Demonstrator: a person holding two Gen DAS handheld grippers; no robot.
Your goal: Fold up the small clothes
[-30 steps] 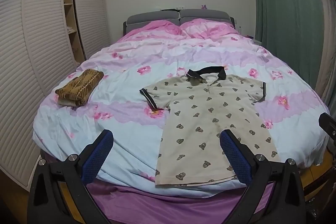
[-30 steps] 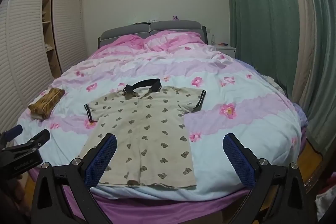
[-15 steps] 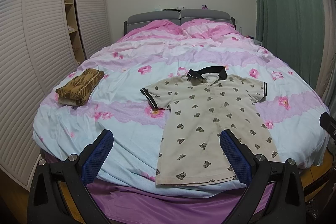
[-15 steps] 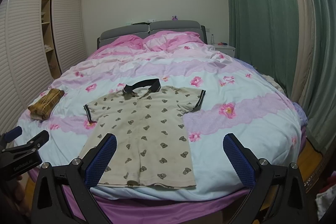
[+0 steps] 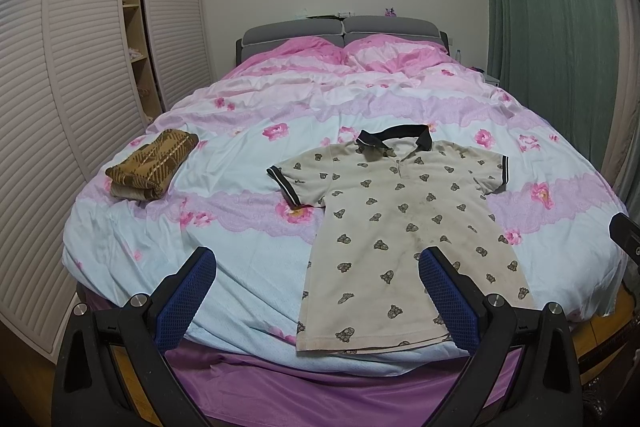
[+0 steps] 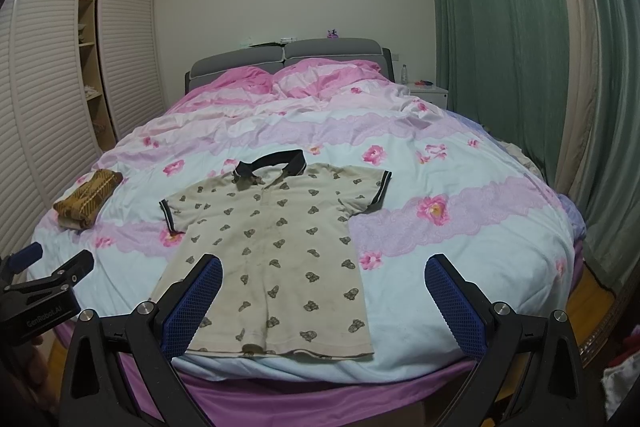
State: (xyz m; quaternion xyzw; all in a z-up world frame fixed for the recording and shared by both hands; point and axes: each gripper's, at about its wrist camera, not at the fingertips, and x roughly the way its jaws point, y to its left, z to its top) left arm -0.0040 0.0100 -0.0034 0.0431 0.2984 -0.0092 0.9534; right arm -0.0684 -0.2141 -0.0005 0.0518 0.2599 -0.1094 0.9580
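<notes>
— Shirt (image 5: pixel 404 235) first: a beige polo with small dark prints and a black collar, spread flat and face up on the bed (image 5: pixel 248 239), its hem close to the foot edge; nothing grips it.

— Claws?

— Left gripper (image 5: pixel 316 259) has its blue pads wide apart, holding nothing; right gripper (image 6: pixel 324 263) likewise spread and empty; both hang off the foot of the bed.

— Anything only one view gives you?

— The right view catches the left tool at its left edge, lettered "GenRobot.AI"; also a white nightstand (image 6: pixel 430 94) beside the green curtain (image 6: pixel 496 39); the left view shows just a dark sliver of the right tool.

— Room to work?

— Bare quilt on both sides of the shirt; a folded brown plaid garment (image 5: pixel 154 165) lies well apart, near the left edge.
</notes>
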